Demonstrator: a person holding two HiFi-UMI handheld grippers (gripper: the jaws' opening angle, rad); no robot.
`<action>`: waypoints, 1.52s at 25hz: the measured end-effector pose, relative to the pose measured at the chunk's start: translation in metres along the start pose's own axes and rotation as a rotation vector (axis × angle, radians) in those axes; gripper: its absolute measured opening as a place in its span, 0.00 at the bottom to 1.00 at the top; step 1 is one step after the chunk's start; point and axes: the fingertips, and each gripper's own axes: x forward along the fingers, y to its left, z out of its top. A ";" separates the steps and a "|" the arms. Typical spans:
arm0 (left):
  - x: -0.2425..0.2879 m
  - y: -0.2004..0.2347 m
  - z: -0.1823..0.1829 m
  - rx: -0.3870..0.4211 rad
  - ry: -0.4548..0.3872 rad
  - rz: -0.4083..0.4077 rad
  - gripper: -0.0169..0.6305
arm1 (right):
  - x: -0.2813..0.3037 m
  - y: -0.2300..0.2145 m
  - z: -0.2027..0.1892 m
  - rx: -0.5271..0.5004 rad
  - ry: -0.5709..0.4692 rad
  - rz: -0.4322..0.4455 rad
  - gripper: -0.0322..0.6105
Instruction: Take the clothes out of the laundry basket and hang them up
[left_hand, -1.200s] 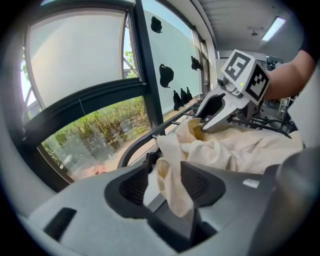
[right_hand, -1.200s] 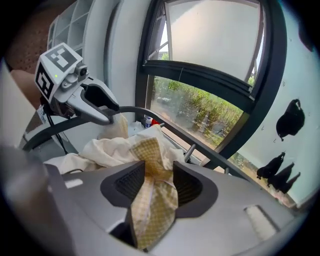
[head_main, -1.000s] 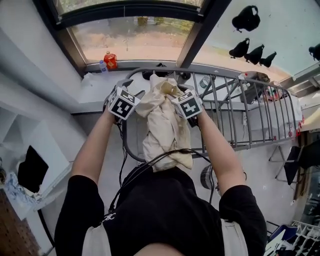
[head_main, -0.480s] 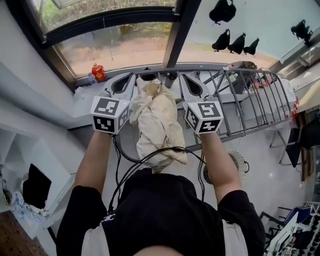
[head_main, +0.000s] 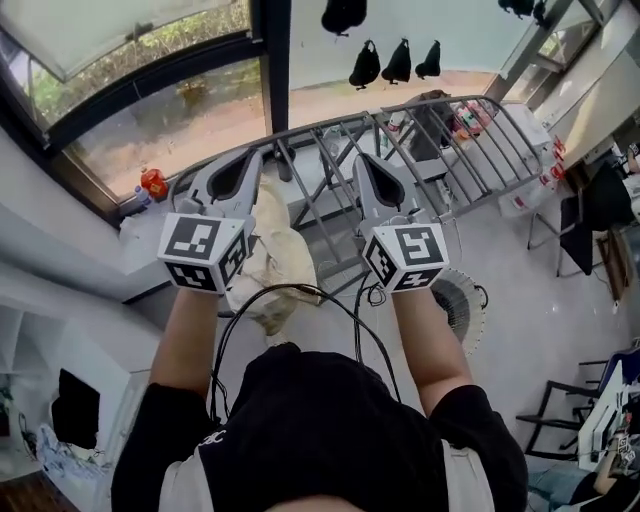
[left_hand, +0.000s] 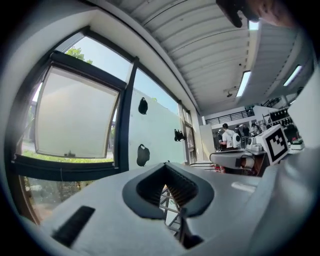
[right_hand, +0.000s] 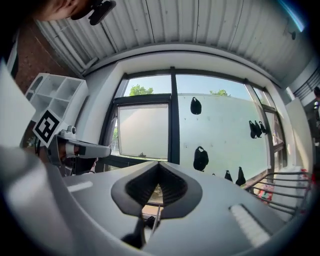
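Cream cloth decides the coming move, so we read outward from our two claws. The left claw (head_main: 240, 170) and the right claw (head_main: 365, 172) are each pressed together on nothing, both pointing level toward 12 o'clock. One cream garment (head_main: 262, 255) appears draped over the near end of the single drying rack (head_main: 440, 140). It hangs at 6 o'clock from the left claw's tips, its length running 12 to 6. The left claw is the nearer.

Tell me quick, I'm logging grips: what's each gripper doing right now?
Left gripper: shut, nothing between its jaws.
Right gripper: shut, nothing between its jaws.
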 end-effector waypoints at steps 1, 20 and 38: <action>0.000 -0.018 0.005 0.020 -0.008 -0.013 0.04 | -0.015 -0.007 0.002 -0.002 -0.005 -0.015 0.07; 0.033 -0.344 0.001 0.009 -0.040 -0.434 0.04 | -0.343 -0.160 0.021 -0.049 -0.032 -0.526 0.07; 0.043 -0.623 -0.005 0.010 0.000 -0.933 0.04 | -0.597 -0.239 0.024 -0.057 0.057 -1.062 0.07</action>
